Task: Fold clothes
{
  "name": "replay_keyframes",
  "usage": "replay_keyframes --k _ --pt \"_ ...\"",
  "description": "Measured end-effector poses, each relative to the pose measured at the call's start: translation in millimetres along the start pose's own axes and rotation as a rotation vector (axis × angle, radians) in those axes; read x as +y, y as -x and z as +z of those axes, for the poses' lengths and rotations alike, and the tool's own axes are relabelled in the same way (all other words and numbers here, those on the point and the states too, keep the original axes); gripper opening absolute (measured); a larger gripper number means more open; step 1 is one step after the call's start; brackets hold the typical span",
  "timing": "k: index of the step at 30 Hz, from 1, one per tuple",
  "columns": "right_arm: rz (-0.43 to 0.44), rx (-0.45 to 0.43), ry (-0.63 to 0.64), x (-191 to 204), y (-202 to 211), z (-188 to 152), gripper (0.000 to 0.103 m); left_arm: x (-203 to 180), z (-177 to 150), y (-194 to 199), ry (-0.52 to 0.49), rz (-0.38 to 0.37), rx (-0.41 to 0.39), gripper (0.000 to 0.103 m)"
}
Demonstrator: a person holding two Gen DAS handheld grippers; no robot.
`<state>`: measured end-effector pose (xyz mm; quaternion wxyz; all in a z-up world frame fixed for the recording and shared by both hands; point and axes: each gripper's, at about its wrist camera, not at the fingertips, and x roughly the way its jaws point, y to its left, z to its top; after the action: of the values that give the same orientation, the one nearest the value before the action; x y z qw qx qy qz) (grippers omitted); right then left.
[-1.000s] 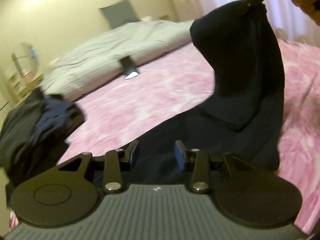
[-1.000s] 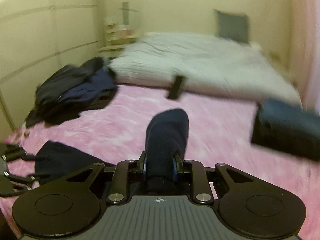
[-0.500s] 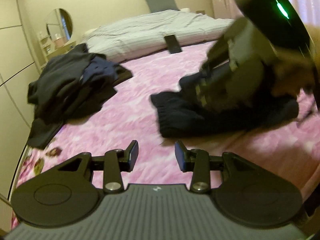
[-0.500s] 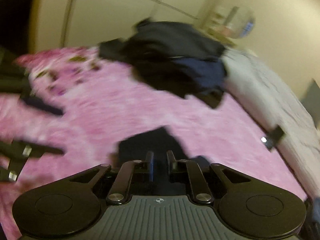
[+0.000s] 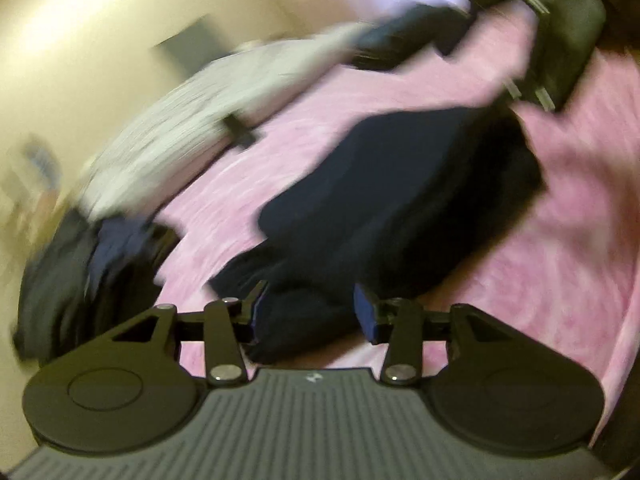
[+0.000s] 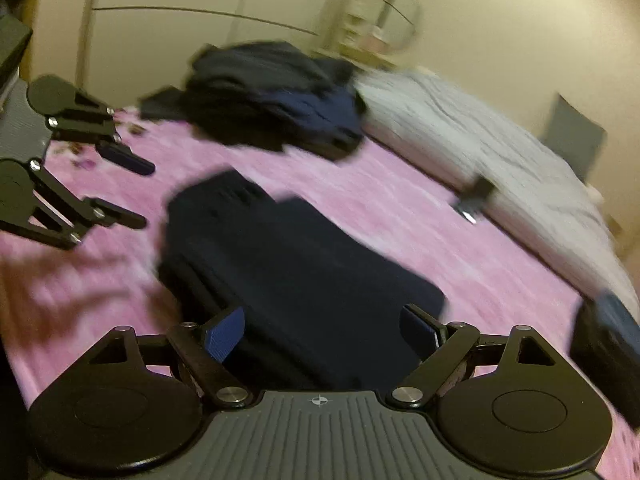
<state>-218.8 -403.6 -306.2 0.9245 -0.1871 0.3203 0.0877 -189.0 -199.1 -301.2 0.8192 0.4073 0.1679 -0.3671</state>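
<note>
A dark navy garment (image 6: 288, 272) lies folded on the pink blanket (image 6: 400, 216). My right gripper (image 6: 322, 334) hovers at its near edge, jaws opening wide, the cloth below and between them with no pad pressing on it. The left gripper (image 5: 310, 314) points at the garment (image 5: 400, 200) from its other end. Its jaws are opening and its blue pads (image 5: 366, 316) frame the cloth's end without a grip. In the right wrist view the left gripper (image 6: 144, 195) stands just short of the cloth. The right gripper (image 5: 560, 32) is a blur at the top right.
A heap of dark clothes (image 6: 276, 96) lies at the blanket's far corner. A folded dark stack (image 6: 604, 340) sits to the right. A grey duvet (image 6: 480, 152) runs along the far side with a small dark device (image 6: 474, 196) at its edge. A wall lies beyond.
The right gripper brought the raised garment down, let it go and opened wide. The garment now lies folded flat. The left gripper swung back to the garment's end and its jaws widened a little.
</note>
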Motion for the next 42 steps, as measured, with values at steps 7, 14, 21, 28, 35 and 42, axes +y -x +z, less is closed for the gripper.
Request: replay_keyframes --k 7,14,21,28,35,42 --pt "-0.009 0.054 -0.106 -35.2 1.0 -43.6 0.087 -56.9 8.2 -35.0 -0.441 -0.030 0.043 0.052" --pt "0.018 0.035 -0.093 -35.3 -9.0 -53.4 0.087 -67.8 4.9 -54.8 -0.619 -0.006 0.081 0.037" --pt "0.037 0.001 0.024 -17.4 -13.6 -55.0 0.087 -29.4 16.2 -35.4 -0.504 0.030 0.030 0.025" --pt "0.074 0.041 0.006 -11.9 -35.2 -48.1 0.087 -22.9 3.1 -28.5 -0.481 -0.013 0.053 0.024" --pt "0.040 0.064 0.056 -12.1 -42.5 -42.6 0.075 -20.8 1.6 -24.6 -0.532 0.031 0.037 0.024" --pt "-0.019 -0.007 0.028 -18.1 -29.1 -23.2 0.026 8.9 12.1 -12.8 -0.540 0.152 0.004 0.023"
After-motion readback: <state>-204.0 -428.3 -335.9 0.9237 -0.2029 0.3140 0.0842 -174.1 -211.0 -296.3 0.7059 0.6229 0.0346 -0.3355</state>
